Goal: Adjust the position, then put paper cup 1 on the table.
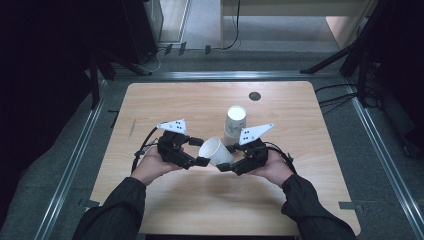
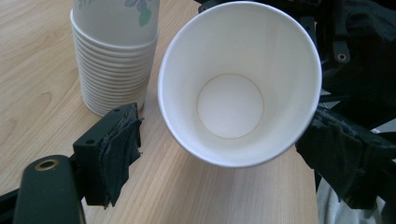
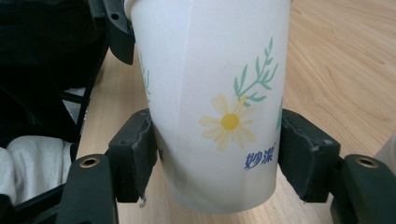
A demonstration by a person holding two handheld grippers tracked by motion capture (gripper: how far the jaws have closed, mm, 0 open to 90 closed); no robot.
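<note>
The paper cup (image 1: 216, 151) hangs tilted above the table (image 1: 165, 102) between both grippers, just in front of the stack of cups (image 1: 235, 124); the right gripper (image 1: 233, 163) clamps its flowered wall near the base; the left gripper (image 1: 199, 151) gapes wide, mouth-side, touching nothing. A handover seems under way; next the left jaws would need to close on the rim.

I work at a light wooden table (image 1: 200, 200) with rounded corners; a small dark round disc (image 1: 255, 96) sits in it near its far edge. Grey floor (image 1: 65, 150) surrounds the table, with metal rails (image 1: 75, 160) running along its left, right and far sides. Beyond the table's far edge stands pale wooden furniture (image 1: 295, 10); black stand legs (image 1: 330, 60) and cables (image 1: 340, 100) lie to the table's right. The surroundings are dark.
</note>
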